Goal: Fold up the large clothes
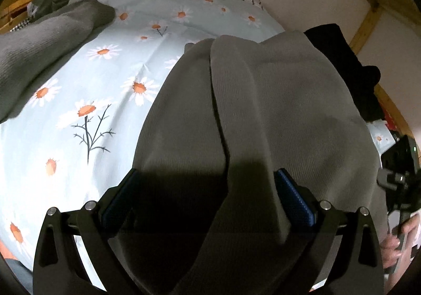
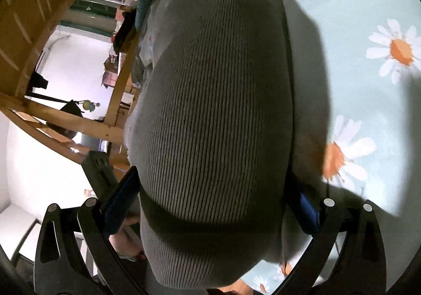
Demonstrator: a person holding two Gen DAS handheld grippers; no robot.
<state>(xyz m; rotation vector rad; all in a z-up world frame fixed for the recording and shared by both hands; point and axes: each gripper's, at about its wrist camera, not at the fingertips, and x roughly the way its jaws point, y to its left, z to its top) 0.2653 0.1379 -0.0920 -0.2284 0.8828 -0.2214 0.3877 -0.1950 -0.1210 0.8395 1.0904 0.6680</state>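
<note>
A grey ribbed knit garment lies on a pale blue daisy-print bedsheet. Its folded layers run away from my left gripper. That gripper is open, its blue pads wide apart, and the cloth lies between and under them with one fold edge passing through the gap. My right gripper is open too. A thick bulge of the same garment fills the space between its fingers. The right gripper and the hand holding it also show at the right edge of the left wrist view.
Another grey knit piece lies on the sheet at the far left. Black clothing sits beyond the garment by the white wall. A wooden bed frame borders the bed, with the room beyond. Bare sheet lies right of the garment.
</note>
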